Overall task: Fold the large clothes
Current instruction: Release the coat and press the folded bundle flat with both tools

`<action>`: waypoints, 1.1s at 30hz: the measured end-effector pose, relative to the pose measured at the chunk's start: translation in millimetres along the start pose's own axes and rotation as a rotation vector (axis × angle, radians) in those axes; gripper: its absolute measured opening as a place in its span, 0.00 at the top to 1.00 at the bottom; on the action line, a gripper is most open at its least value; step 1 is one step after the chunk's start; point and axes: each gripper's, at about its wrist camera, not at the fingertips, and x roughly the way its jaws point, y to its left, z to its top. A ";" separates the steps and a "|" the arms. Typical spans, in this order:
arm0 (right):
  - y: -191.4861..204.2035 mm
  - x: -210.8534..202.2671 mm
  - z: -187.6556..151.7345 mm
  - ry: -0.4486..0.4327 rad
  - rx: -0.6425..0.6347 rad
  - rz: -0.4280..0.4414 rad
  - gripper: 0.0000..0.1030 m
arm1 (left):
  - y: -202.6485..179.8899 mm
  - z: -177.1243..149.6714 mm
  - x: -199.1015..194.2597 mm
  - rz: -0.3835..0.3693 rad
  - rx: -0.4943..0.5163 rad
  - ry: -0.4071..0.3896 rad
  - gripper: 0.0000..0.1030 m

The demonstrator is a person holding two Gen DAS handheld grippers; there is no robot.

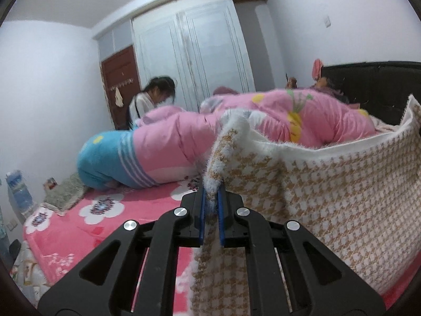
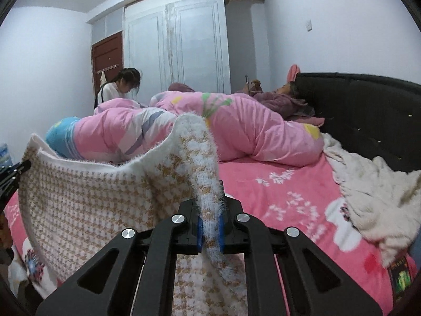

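Both the left gripper [image 1: 212,197] and right gripper [image 2: 210,208] are pinching the houndstooth knit garment [image 1: 329,197], lifting it unfolded above the bed [image 1: 65,237], so folding is barely starting.

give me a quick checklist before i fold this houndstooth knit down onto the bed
1. Left gripper shut on the houndstooth garment edge: ok.
2. Right gripper shut on the other edge: ok.
3. Garment spread between both grippers, lifted: ok, though sagging in the middle.
4. Landing space on the pink bedsheet: ok ahead of the grippers.
5. Pink duvet and cream blanket lie close by: not ok if the garment swings far.
6. Bottom hem free of twists: cannot tell.
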 end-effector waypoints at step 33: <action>-93.4 213.3 -45.9 0.473 0.395 -0.001 0.63 | 26.4 -71.8 231.7 -0.217 -0.526 0.612 0.68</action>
